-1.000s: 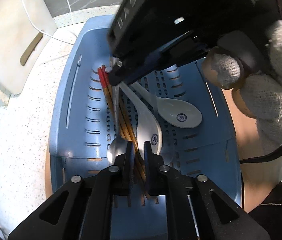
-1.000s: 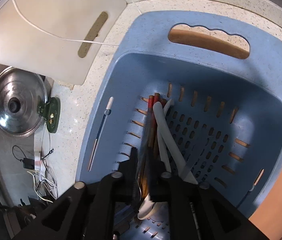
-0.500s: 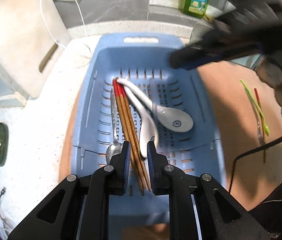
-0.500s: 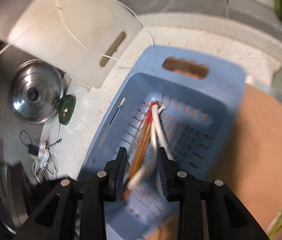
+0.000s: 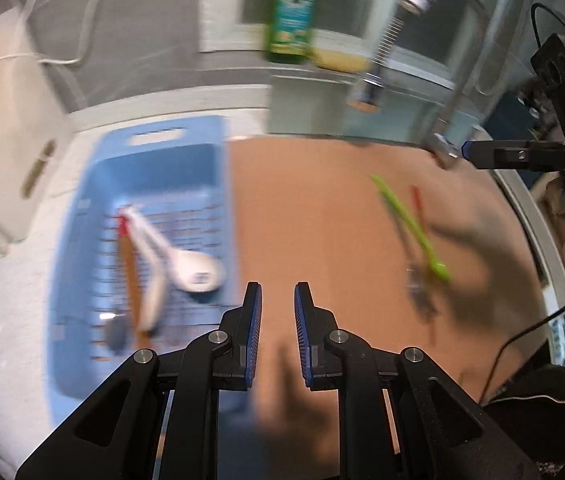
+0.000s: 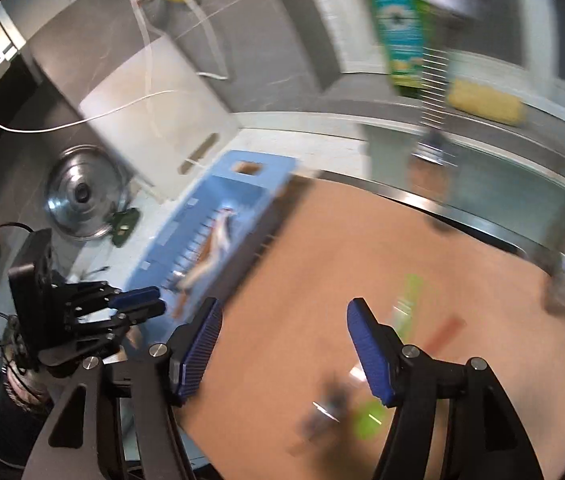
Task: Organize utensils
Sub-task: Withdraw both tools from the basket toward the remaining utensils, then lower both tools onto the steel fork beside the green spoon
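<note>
A blue slotted basket (image 5: 86, 200) stands at the left of an orange-brown board (image 5: 314, 216). In it lie white ceramic spoons (image 5: 198, 268), red-tipped wooden chopsticks (image 5: 132, 280) and a metal spoon (image 5: 116, 332). On the board to the right lie a green utensil (image 5: 414, 232), a red-handled one (image 5: 416, 200) and a metal one (image 5: 418, 296), all blurred. My left gripper (image 5: 274, 312) is slightly open and empty above the board by the basket. My right gripper (image 6: 282, 344) is wide open and empty above the green utensil (image 6: 406, 304). The basket (image 6: 210, 216) shows far left there.
A white cutting board (image 5: 6, 140) leans at the left. A green bottle (image 5: 290, 12), a yellow sponge (image 5: 342, 62) and a faucet (image 5: 454, 40) stand behind, by the sink. A steel pot lid (image 6: 82, 196) lies left of the basket.
Both grippers have pulled up and back out of the basket and swung right over the board. The chopsticks and spoons stay in the basket. The right jaws have opened wide.
</note>
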